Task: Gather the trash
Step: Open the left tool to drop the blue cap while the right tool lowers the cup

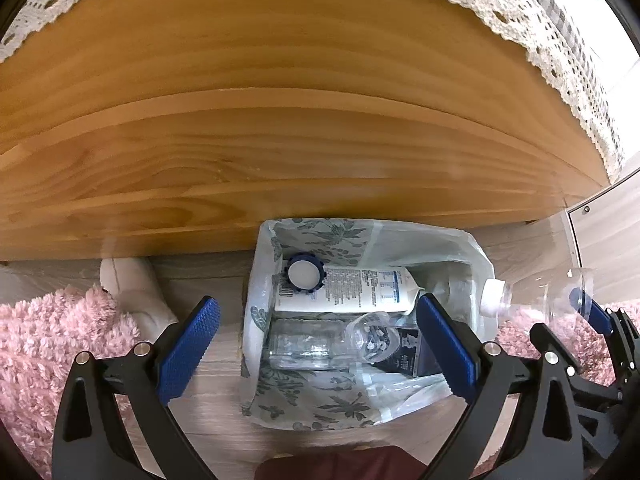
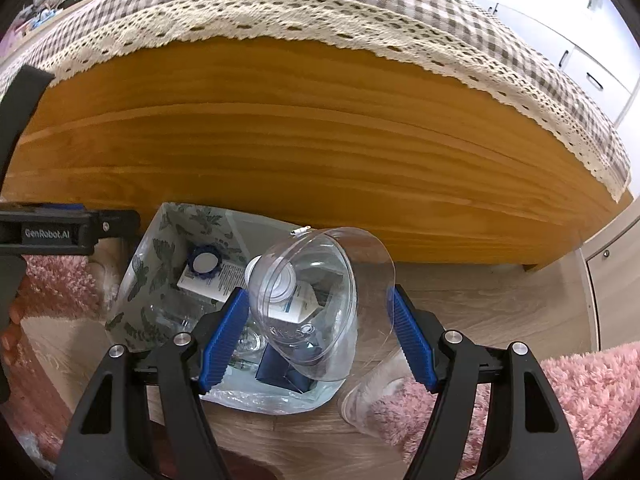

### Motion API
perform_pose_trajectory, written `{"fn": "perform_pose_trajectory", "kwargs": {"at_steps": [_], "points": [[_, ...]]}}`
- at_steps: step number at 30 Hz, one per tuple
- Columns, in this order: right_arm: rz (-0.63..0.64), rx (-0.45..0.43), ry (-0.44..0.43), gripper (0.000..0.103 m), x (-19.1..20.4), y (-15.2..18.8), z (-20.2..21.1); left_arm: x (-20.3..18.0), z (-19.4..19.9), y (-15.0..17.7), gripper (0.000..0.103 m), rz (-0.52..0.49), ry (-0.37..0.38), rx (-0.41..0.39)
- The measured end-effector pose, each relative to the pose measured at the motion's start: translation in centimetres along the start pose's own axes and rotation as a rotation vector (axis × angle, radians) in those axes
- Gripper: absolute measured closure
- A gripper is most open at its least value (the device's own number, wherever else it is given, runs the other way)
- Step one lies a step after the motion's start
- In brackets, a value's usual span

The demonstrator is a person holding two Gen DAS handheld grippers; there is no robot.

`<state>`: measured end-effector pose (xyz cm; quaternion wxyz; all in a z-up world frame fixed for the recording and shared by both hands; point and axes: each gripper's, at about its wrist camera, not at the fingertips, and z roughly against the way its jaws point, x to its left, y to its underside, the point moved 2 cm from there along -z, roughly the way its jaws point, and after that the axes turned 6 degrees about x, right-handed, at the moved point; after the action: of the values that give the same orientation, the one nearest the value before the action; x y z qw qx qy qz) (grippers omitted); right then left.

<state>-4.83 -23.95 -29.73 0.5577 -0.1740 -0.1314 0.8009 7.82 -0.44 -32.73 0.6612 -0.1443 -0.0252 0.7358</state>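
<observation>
A bin (image 1: 260, 280) lined with a flower-print plastic bag stands on the floor against a wooden panel. Inside lie a white bottle (image 1: 360, 288) with a blue-rimmed cap (image 1: 304, 274), crushed clear bottles (image 1: 308, 344) and a dark blue carton (image 1: 408, 356). My left gripper (image 1: 316, 304) hangs over the bin (image 2: 140, 280), open, with nothing between its blue pads. My right gripper (image 2: 318, 294) is shut on a clear plastic bottle (image 2: 316, 304), its white-capped neck pointing down at the bin. In the left wrist view that bottle (image 1: 540, 292) reaches over the bin's right rim, with the right gripper (image 1: 592, 308) behind it.
The wooden bed side (image 1: 280, 140) rises right behind the bin, topped by a lace-edged checked cloth (image 2: 320, 12). A pink shaggy rug (image 1: 52, 340) lies left and right (image 2: 592, 392) of the bin. White cabinets (image 2: 580, 60) stand at the far right. Fingers of a hand (image 2: 12, 320) show at the left edge.
</observation>
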Motion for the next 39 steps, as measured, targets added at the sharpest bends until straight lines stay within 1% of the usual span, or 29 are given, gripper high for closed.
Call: {"fn": "perform_pose_trajectory", "kwargs": {"at_steps": [4, 11, 15, 18, 21, 24, 26, 33, 37, 39], "points": [[0.032, 0.015, 0.001, 0.034, 1.0, 0.1, -0.6, 0.3, -0.3, 0.2, 0.008, -0.014, -0.055, 0.020], [0.103, 0.046, -0.004, 0.034, 2.6, 0.0, -1.8, 1.2, -0.5, 0.2, 0.008, -0.005, -0.093, 0.032], [0.149, 0.076, 0.005, 0.034, 3.6, 0.1, -2.9, 2.0, -0.8, 0.2, 0.008, 0.009, -0.135, 0.043], [0.182, 0.114, 0.017, 0.034, 4.3, 0.3, -4.0, 2.8, -0.9, 0.2, 0.008, 0.045, -0.115, 0.056], [0.197, 0.146, 0.013, 0.034, 4.8, 0.4, -5.2, 3.6, -0.6, 0.1, 0.008, 0.076, -0.105, 0.044], [0.221, 0.191, 0.018, 0.034, 5.6, 0.5, -6.8, 4.1, -0.8, 0.1, 0.008, 0.096, -0.116, 0.052], [0.244, 0.228, 0.023, 0.034, 6.2, 0.7, -8.0, 4.3, -1.3, 0.2, 0.008, 0.096, -0.137, 0.069], [0.328, 0.306, 0.066, 0.034, 8.3, 1.3, -11.3, 5.4, -2.3, 0.4, 0.008, 0.103, -0.194, 0.094], [0.354, 0.341, 0.091, 0.034, 8.8, 1.6, -12.8, 6.1, -2.9, 0.6, 0.008, 0.124, -0.194, 0.111], [0.357, 0.351, 0.103, 0.032, 8.8, 1.6, -13.4, 6.2, -3.1, 0.6, 0.008, 0.130, -0.185, 0.120]]}}
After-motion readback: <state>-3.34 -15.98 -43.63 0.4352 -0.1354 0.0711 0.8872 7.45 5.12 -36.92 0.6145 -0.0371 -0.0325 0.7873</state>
